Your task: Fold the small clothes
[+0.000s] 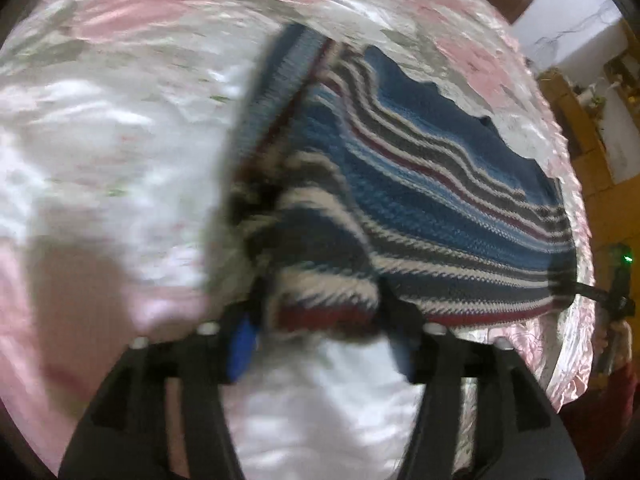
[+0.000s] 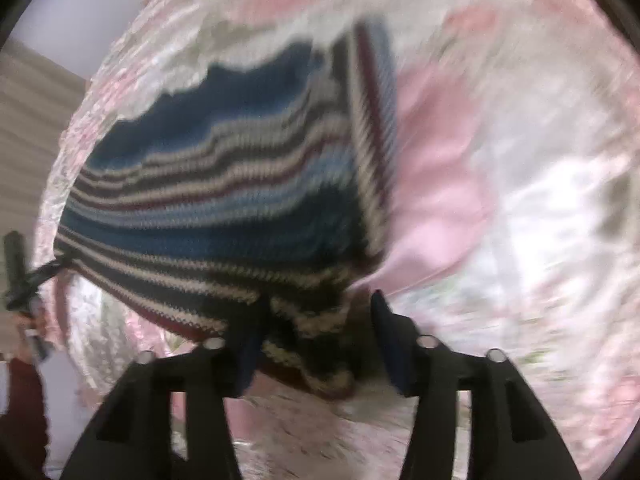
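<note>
A knitted sweater striped in blue, white, grey and dark red lies partly raised over a pink and white satin bedspread. My left gripper is shut on a bunched corner of its red-edged hem, which fills the gap between the blue-padded fingers. My right gripper grips the other hem corner of the sweater the same way. The hem runs taut between both grippers. The right gripper shows at the far right of the left wrist view, and the left gripper at the far left of the right wrist view. Both views are blurred.
The satin bedspread has a frilled border near the right gripper's side. Beyond it stand a white wall and wooden furniture. A dark red sleeve of the person shows low on the left.
</note>
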Tool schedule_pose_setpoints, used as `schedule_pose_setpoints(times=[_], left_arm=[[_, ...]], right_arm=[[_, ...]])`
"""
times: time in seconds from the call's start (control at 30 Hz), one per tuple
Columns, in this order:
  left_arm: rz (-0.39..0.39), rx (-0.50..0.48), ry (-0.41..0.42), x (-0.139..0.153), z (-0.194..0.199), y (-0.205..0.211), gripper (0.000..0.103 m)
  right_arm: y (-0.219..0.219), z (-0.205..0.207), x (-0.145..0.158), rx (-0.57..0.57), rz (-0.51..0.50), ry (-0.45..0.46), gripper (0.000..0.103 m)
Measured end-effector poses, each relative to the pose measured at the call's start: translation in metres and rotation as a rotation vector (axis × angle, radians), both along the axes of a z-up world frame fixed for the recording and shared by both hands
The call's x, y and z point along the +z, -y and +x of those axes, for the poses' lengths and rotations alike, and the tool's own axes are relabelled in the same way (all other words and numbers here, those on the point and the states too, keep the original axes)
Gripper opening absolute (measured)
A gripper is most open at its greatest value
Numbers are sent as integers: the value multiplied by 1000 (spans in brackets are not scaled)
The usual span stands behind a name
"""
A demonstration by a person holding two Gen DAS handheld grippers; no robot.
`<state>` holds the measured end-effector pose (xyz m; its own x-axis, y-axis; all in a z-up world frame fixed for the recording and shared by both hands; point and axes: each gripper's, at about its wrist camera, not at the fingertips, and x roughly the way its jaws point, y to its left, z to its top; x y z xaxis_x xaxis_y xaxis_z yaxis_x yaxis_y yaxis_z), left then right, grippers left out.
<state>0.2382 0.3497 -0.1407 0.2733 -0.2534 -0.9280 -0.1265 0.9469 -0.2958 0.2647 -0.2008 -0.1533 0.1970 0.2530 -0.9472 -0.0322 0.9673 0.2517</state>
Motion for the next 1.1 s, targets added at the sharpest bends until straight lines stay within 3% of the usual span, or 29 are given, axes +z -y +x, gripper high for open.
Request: schedule_pose_setpoints(times=[0.1, 0.17, 0.23, 0.33, 0.47, 0.57, 0.6, 0.63, 0.73, 0.83, 0.93, 1.1], left_arm=[[81, 75, 96, 39, 11, -21, 66], [152, 53, 170, 62, 31, -15, 67], [140, 6, 217, 73, 63, 6, 67], [69, -73, 205, 60, 100, 45, 66], [18, -174, 145, 27, 125, 89, 62], [28, -212, 111, 2, 127, 105, 62], [40, -212, 101, -4, 128, 105, 62], [58, -212, 88, -11, 129, 104, 62], [49, -205, 66, -25, 132, 102, 62], [40, -203, 73, -28, 129, 98, 62], [69, -218, 84, -31, 127, 102, 63], [72, -209, 95, -35, 127, 102, 64]], right_arm=[[6, 10, 38, -4, -74, 104, 62], [1, 27, 52, 21, -61, 143, 63], [-11, 54, 57, 46, -48, 145, 63], [-33, 99, 48, 74, 6, 139, 63], [-53, 142, 19, 99, -75, 76, 64], [-52, 157, -9, 108, -143, 14, 66], [-50, 159, -17, 109, -135, -4, 59], [-49, 160, -21, 112, -113, -12, 40], [-48, 161, -19, 118, -42, 10, 11], [-41, 159, -11, 87, -59, 50, 11], [-25, 163, -22, -5, -41, 12, 10], [-24, 161, -39, -46, -43, -3, 11]])
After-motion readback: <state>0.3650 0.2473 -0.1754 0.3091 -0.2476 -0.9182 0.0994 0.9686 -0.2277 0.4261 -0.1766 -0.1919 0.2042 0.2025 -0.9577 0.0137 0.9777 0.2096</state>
